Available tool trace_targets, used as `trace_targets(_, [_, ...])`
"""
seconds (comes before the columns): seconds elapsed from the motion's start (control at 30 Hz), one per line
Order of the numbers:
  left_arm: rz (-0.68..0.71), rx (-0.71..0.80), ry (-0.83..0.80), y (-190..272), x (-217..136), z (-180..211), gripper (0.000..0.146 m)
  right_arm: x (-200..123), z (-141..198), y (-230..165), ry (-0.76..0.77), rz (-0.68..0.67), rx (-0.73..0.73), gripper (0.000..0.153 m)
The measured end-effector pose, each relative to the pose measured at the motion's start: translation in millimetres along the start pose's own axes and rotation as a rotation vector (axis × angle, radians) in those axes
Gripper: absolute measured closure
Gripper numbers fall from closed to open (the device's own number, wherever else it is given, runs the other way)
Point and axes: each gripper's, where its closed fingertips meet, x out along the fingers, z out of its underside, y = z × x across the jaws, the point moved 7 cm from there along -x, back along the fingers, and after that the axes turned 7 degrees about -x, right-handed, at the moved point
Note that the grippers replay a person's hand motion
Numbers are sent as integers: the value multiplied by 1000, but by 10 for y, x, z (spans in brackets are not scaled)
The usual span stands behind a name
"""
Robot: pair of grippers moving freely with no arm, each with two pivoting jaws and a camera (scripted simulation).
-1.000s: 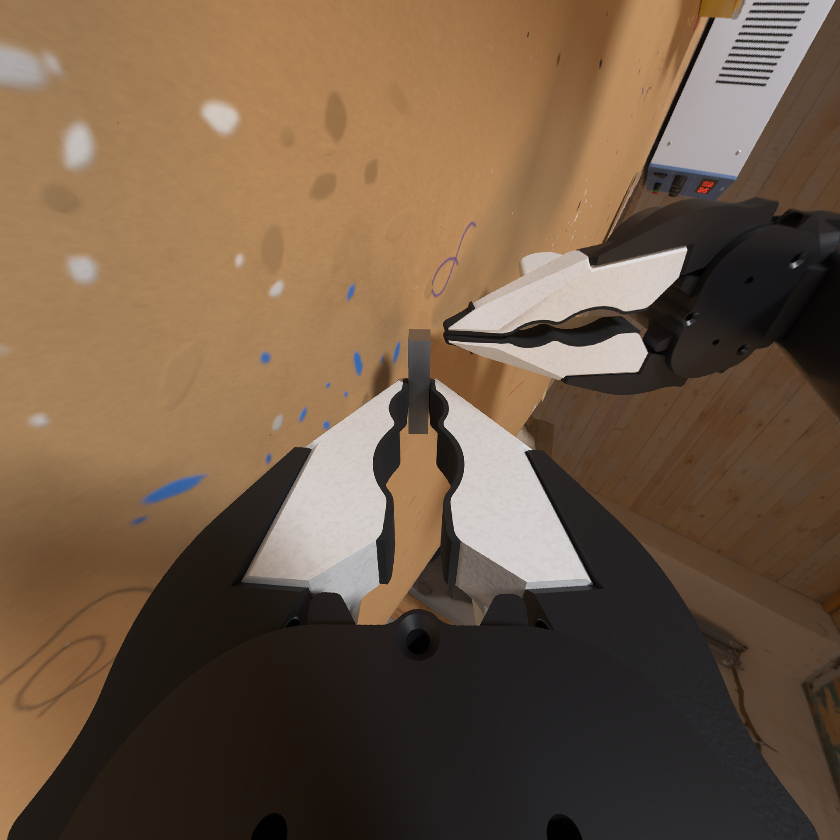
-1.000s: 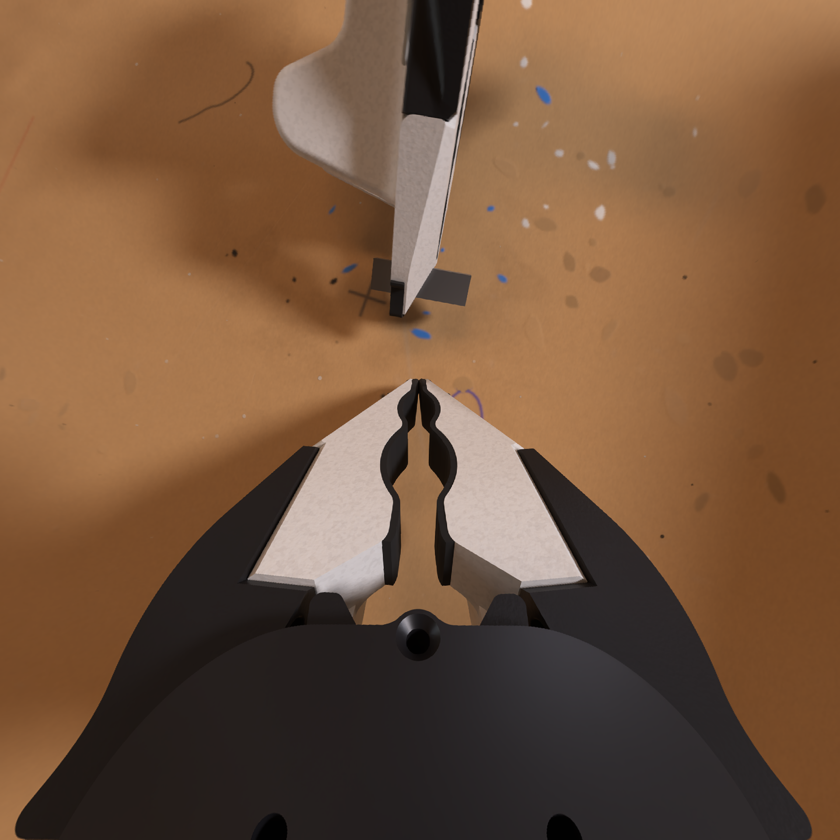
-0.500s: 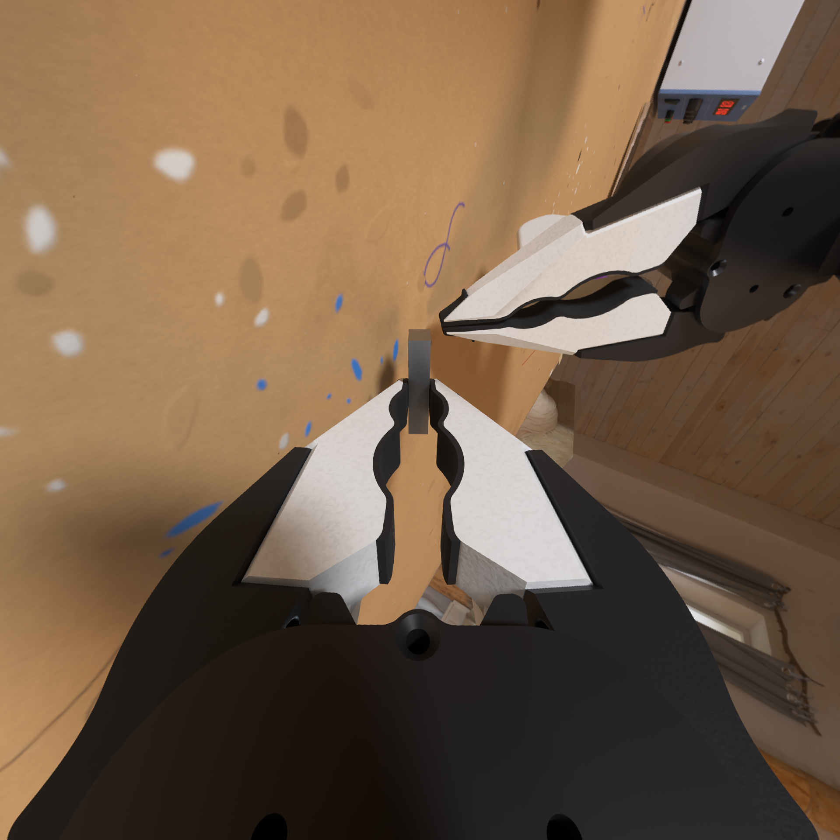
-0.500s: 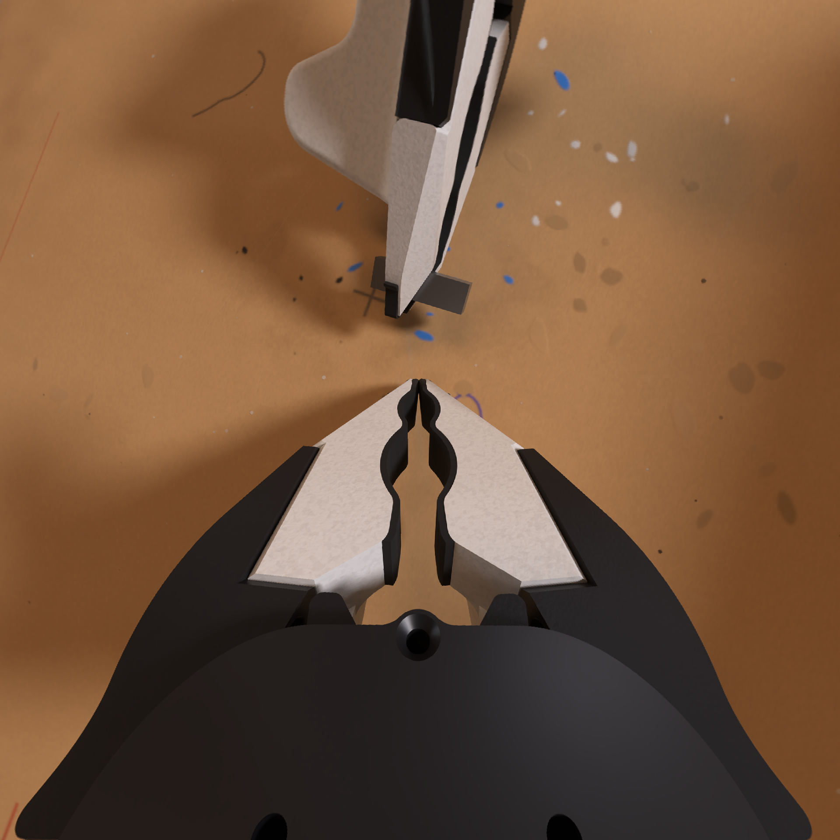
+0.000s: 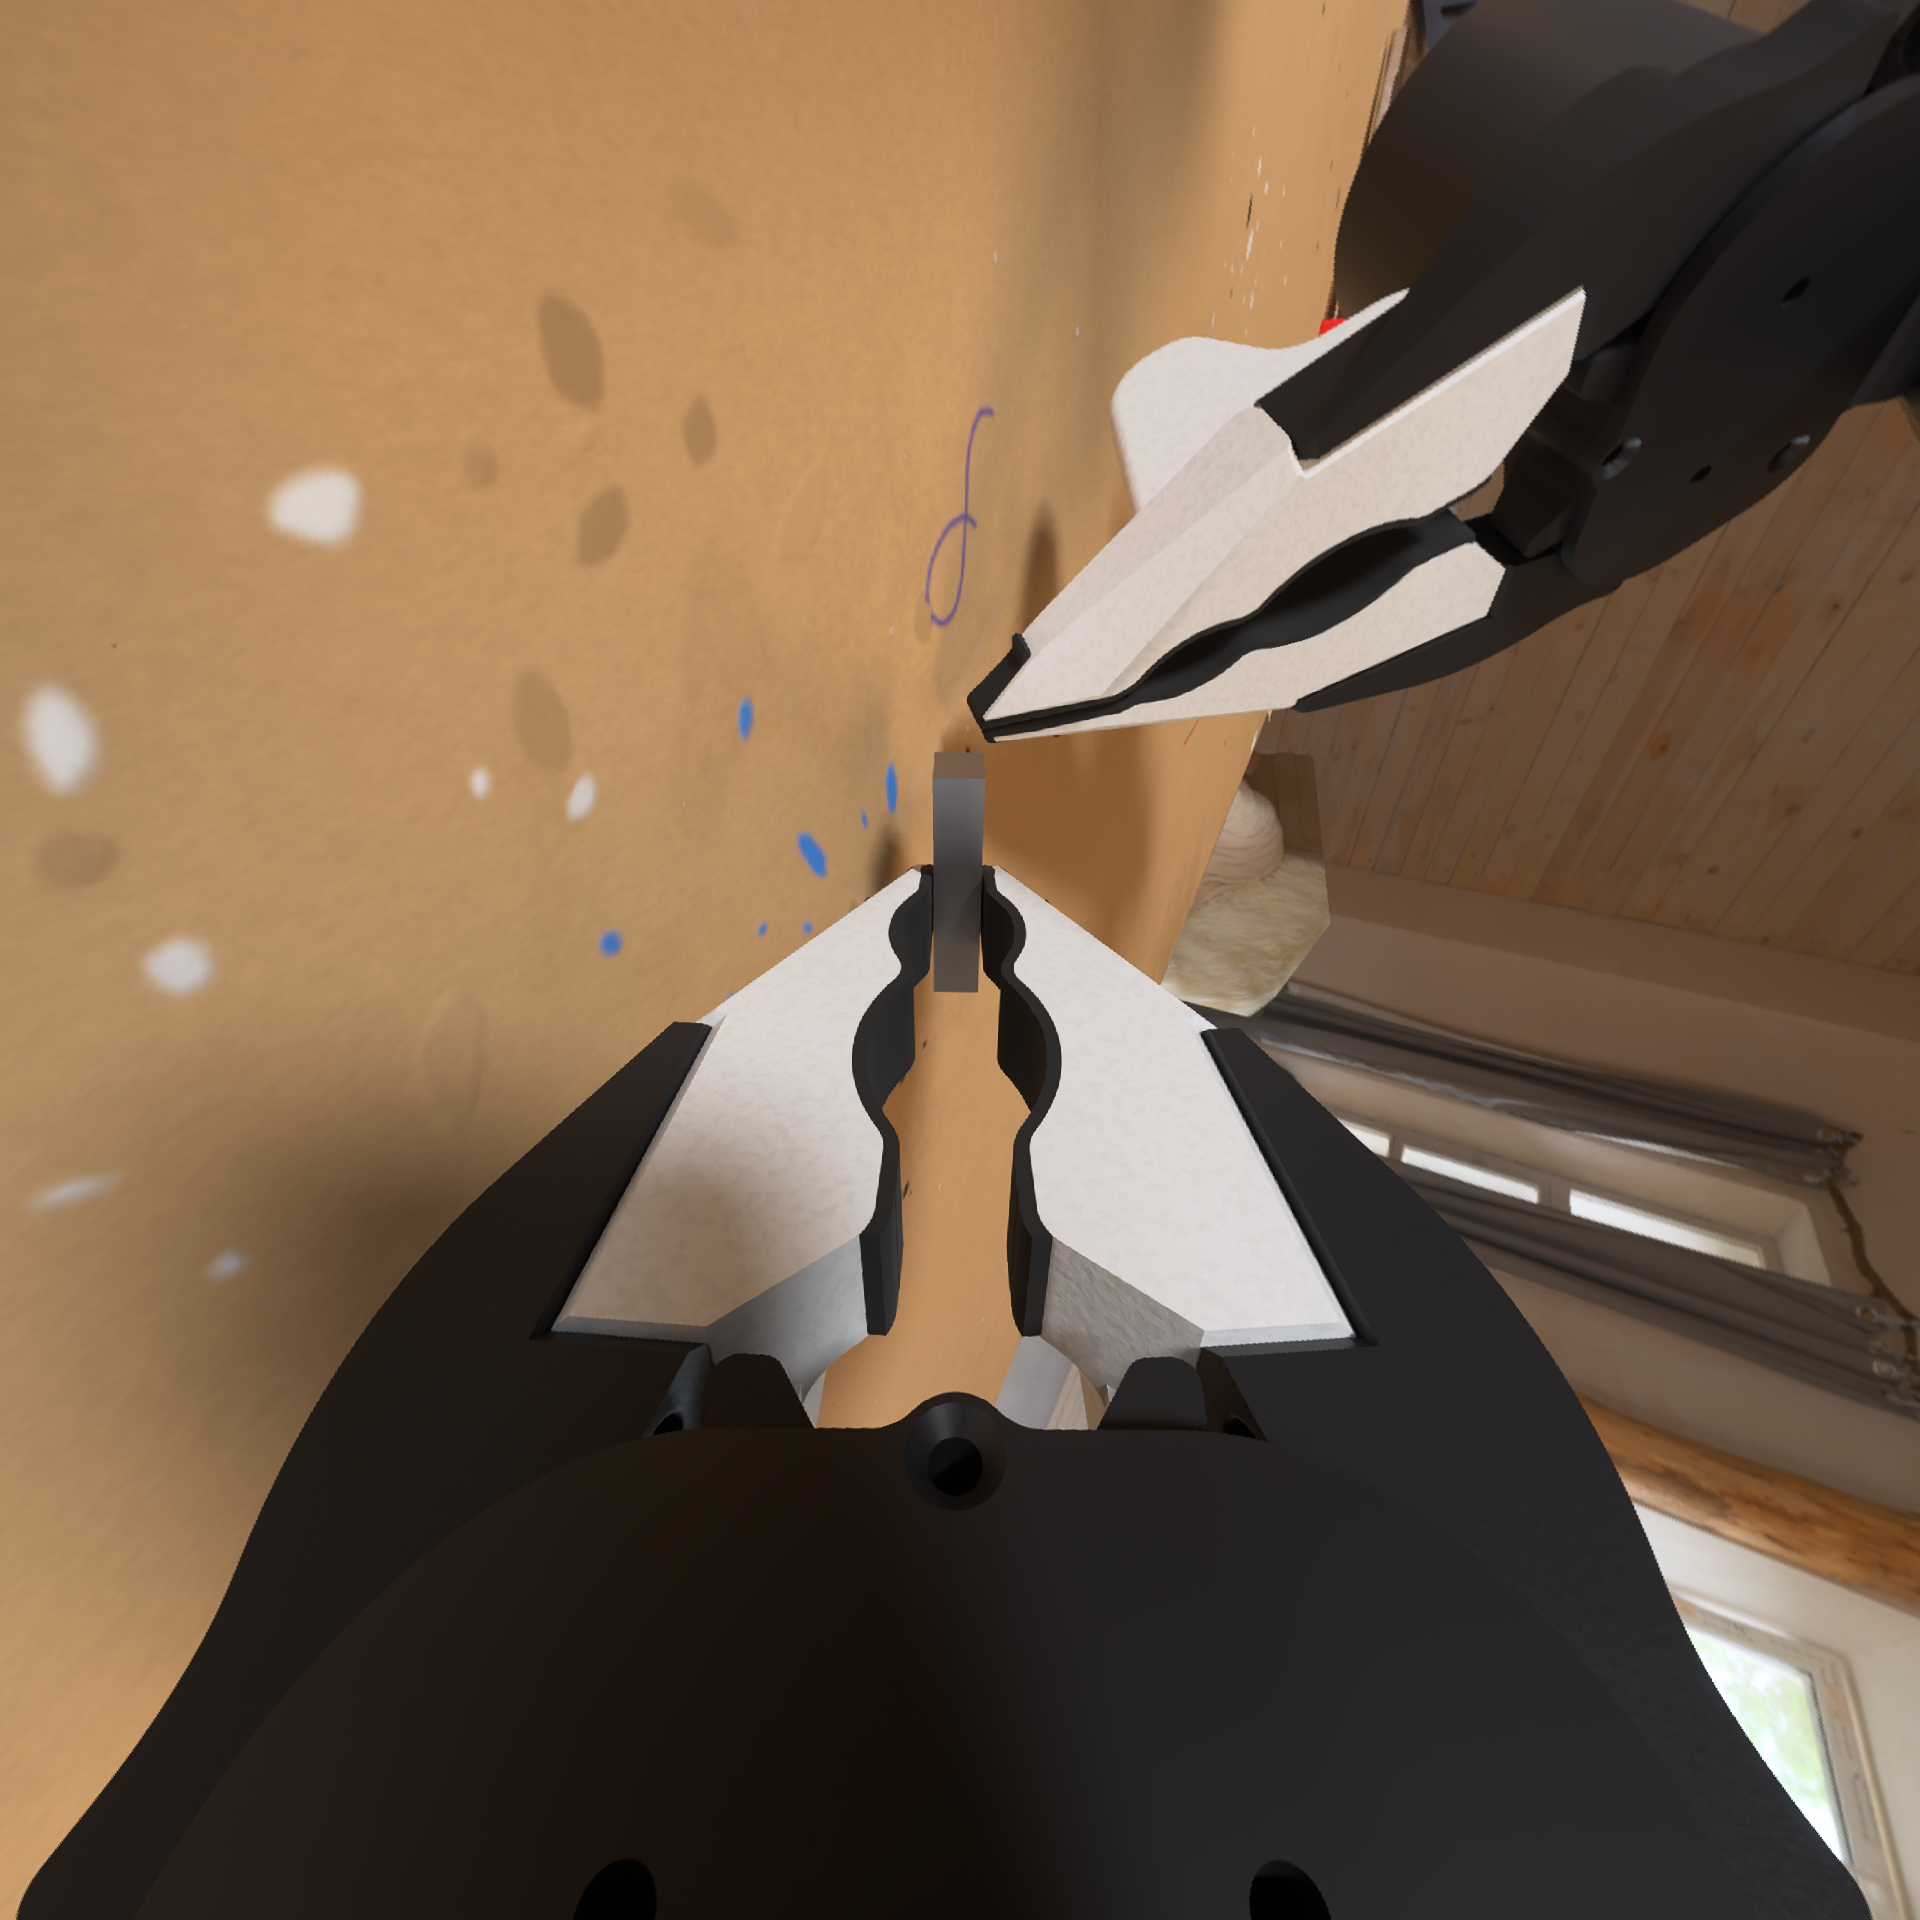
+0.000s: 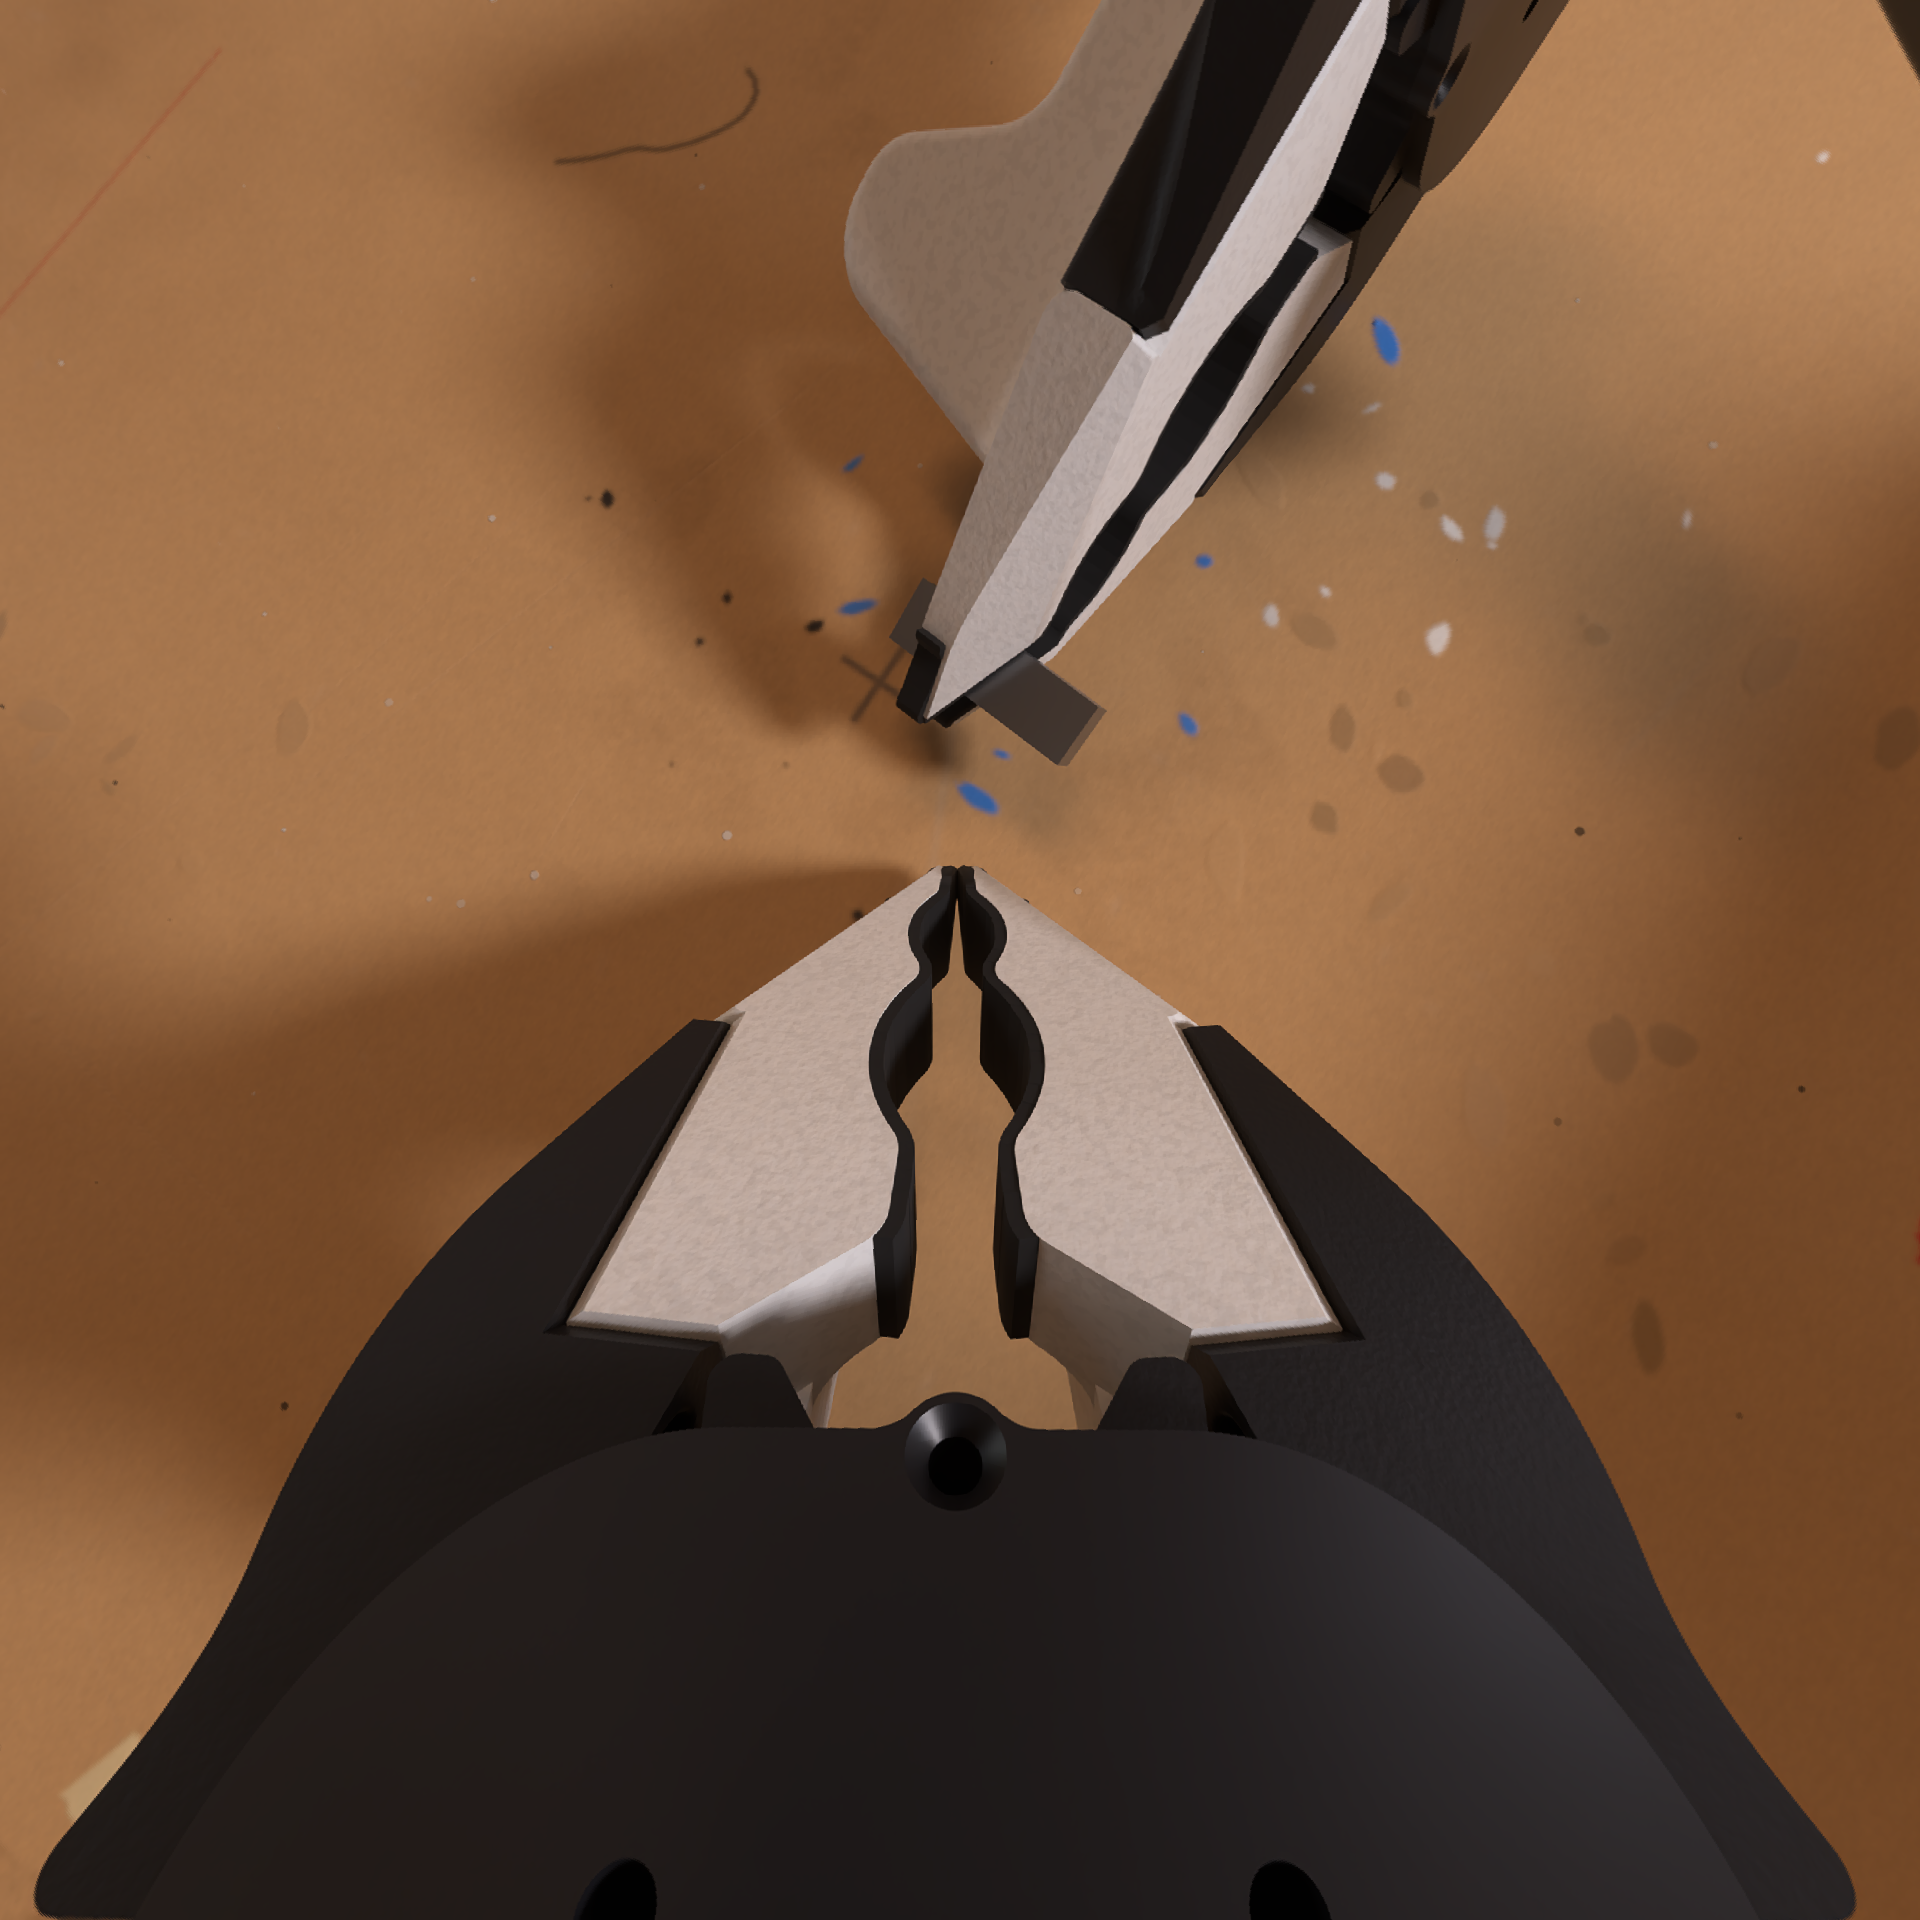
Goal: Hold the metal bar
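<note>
Left wrist view showing left gripper (image 5: 956, 883) jaws clamping the metal bar (image 5: 957, 831), right gripper (image 5: 987, 717) hovering at one o'clock, jaws pressing together, above the counter (image 5: 364, 260).

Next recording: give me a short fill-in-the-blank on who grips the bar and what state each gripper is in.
1. The short grey metal bar is clamped between the fingertips of the ____ gripper.
2. The right gripper has its white fingers ____, with nothing between them.
3. In the right wrist view, the bar is held above a ____ tabletop with blue and white specks.

Missing words: left; shut; brown
</note>
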Motion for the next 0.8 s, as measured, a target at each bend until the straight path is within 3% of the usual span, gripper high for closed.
trace_targets(0.1, [14, 1, -6, -3, -4, 4, 138, -10, 14, 5, 20, -4, 67, 153])
trace_targets(0.2, [16, -1, 7, -3, -2, 16, 138, -85, 39, 23, 88, 21, 209, 153])
trace_targets(0.37, [6, -16, 15, 5, 2, 18, 138, -78, 65, -43, 24, 19, 465, 153])
trace_targets(0.47, [2, -22, 30, 8, 5, 23, 138, -42, 58, -79, 78, 15, 577, 153])
trace_targets(0.8, [7, -28, 81, 8, 13, 45, 138, -15, 74, -103, 86, 66, 703, 153])
